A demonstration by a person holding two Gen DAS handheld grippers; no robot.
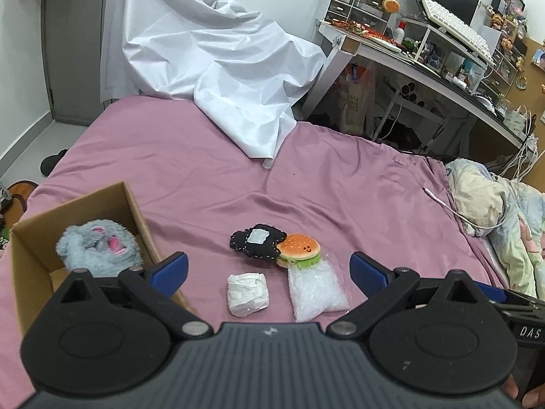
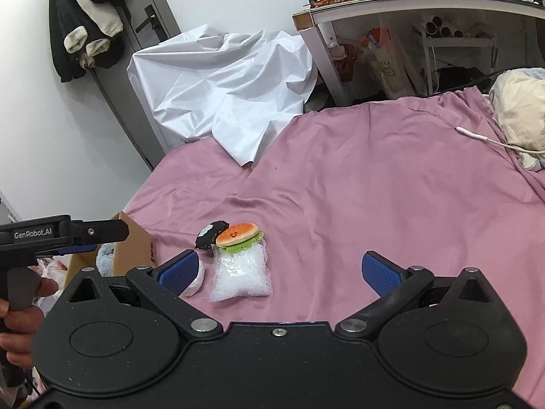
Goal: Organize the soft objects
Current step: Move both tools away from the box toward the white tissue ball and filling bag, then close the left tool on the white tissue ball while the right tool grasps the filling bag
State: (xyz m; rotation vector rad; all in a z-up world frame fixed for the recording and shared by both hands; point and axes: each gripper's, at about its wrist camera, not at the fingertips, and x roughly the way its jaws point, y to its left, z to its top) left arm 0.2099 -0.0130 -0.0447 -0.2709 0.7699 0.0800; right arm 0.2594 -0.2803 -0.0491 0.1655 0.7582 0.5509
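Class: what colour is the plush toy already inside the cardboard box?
Grey-blue plush toy with pink patches; left wrist view shows it best.

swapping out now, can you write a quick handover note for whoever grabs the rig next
Left gripper: open, empty, above the bed.
Right gripper: open, empty.
Done: grey plush is in the cardboard box.
Left on the pink sheet: black plush, burger toy overlapping it, white wad, bubble-wrap bag.

Wide bare stretch of pink-sheeted bed (image 2: pixel 374 177) right of the toys, brown cardboard box (image 1: pixel 136 218) walling the left, crumpled white sheet (image 1: pixel 218 68) blocking the far side
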